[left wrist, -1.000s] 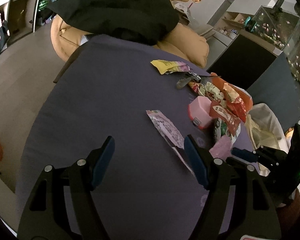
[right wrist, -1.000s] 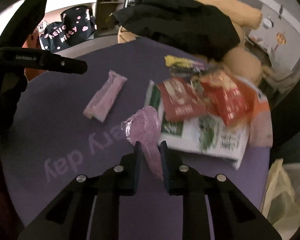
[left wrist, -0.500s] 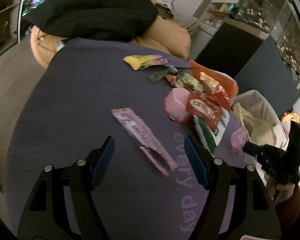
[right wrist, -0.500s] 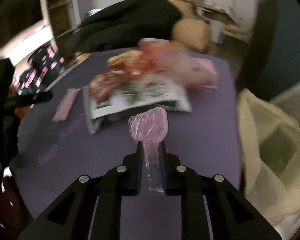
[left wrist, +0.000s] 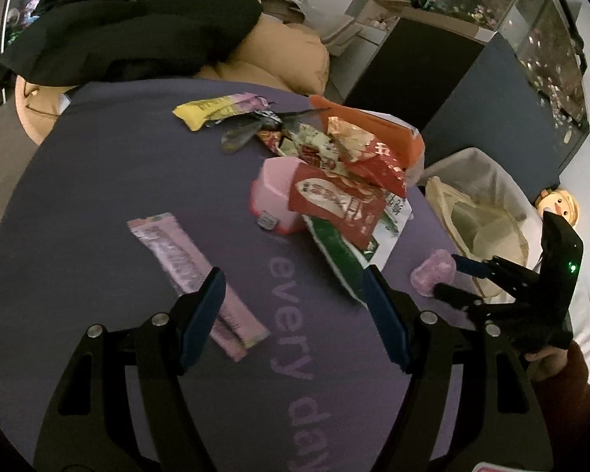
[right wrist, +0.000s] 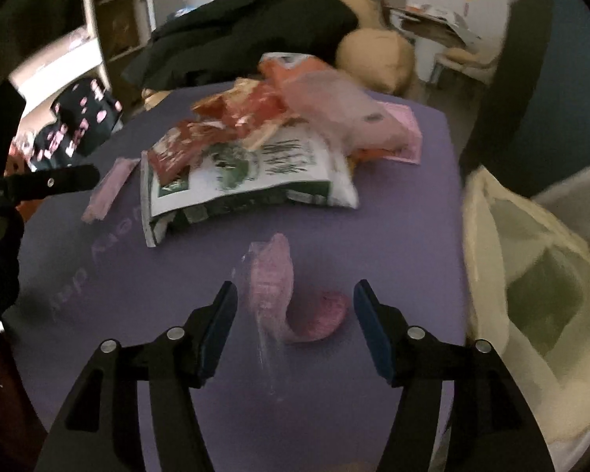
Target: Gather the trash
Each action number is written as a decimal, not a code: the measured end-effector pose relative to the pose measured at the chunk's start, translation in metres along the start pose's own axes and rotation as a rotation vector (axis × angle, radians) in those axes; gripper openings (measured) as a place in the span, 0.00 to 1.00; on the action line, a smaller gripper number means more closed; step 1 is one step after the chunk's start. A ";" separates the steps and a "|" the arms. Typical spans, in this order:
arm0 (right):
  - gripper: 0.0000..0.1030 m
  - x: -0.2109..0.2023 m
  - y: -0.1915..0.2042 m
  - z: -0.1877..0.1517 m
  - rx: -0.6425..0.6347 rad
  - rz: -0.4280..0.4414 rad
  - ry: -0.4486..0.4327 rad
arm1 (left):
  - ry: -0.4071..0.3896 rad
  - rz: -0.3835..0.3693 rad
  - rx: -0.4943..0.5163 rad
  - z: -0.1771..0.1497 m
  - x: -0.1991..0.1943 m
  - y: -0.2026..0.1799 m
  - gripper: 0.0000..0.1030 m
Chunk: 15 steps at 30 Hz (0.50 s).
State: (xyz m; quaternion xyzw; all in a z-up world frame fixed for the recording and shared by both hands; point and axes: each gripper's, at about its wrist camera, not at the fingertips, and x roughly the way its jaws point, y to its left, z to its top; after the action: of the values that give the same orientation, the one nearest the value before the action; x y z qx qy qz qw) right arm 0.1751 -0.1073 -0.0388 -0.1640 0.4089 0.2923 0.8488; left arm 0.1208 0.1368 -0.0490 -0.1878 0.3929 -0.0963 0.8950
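My right gripper [right wrist: 295, 314] is open, and a crumpled pink plastic wrapper [right wrist: 275, 287] lies loose between its fingers on the purple table [right wrist: 405, 212]. In the left wrist view the same wrapper [left wrist: 432, 273] sits at the right gripper's tips [left wrist: 450, 275], near the table's right edge. My left gripper [left wrist: 295, 314] is open and empty above the table. A long pink snack wrapper [left wrist: 192, 271] lies by its left finger. A pile of red, green and white snack bags [left wrist: 342, 188] lies in the middle, and shows in the right wrist view [right wrist: 247, 157].
A cream trash bag [right wrist: 531, 275] stands open just off the table's right edge, also in the left wrist view [left wrist: 487, 212]. A yellow wrapper [left wrist: 216, 110] lies at the far side. Black clothing [left wrist: 129, 23] on a tan cushion sits behind the table.
My right gripper opened and let go of the pink plastic wrapper, which now lies on the table near the bag. It had swung right with the wrapper. My left gripper stayed open.
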 end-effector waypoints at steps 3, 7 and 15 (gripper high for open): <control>0.56 0.005 0.012 0.007 -0.069 -0.018 0.001 | 0.007 0.007 0.011 0.000 0.002 -0.003 0.66; 0.56 0.006 0.021 0.013 -0.129 -0.033 -0.004 | 0.012 0.018 0.006 -0.003 0.002 0.001 0.66; 0.15 -0.011 0.004 0.004 -0.023 0.086 -0.026 | 0.017 0.010 -0.016 -0.006 0.005 0.006 0.66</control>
State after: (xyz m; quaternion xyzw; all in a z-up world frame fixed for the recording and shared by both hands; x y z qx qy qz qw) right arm 0.1692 -0.1063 -0.0281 -0.1524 0.4012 0.3354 0.8387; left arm 0.1204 0.1389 -0.0582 -0.1923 0.4021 -0.0903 0.8906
